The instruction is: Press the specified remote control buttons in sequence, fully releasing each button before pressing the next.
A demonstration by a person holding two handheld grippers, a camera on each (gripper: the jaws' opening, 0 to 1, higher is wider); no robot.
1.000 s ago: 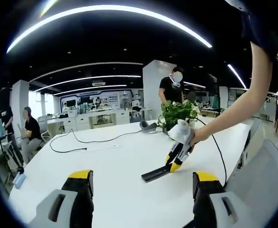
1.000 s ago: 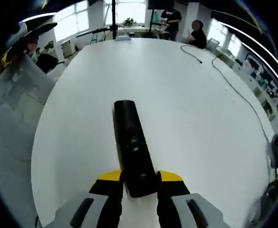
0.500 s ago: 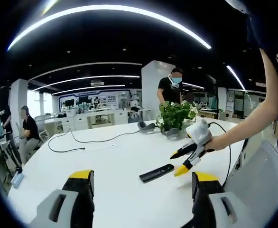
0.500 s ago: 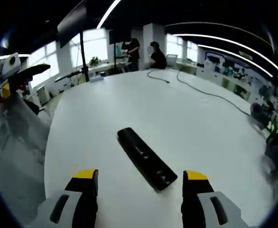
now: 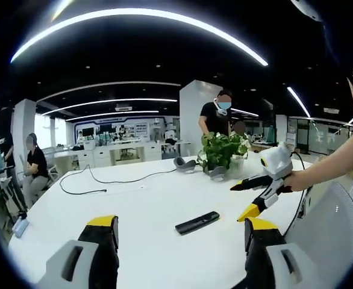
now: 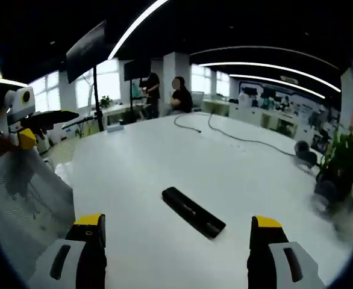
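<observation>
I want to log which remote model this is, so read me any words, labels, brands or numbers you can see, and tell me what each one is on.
No text can be read here.
Remote control: button markings too small and blurred.
Back wall displays: signage too small to read.

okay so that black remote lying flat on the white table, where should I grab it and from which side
Grip the remote across its narrow width, near the middle of its length, coming down from above. It is a long, slim bar lying flat on the table with bare surface along both long edges, so the jaws can likely straddle it there. The right gripper is open and faces it, so it seems the handier one.
</observation>
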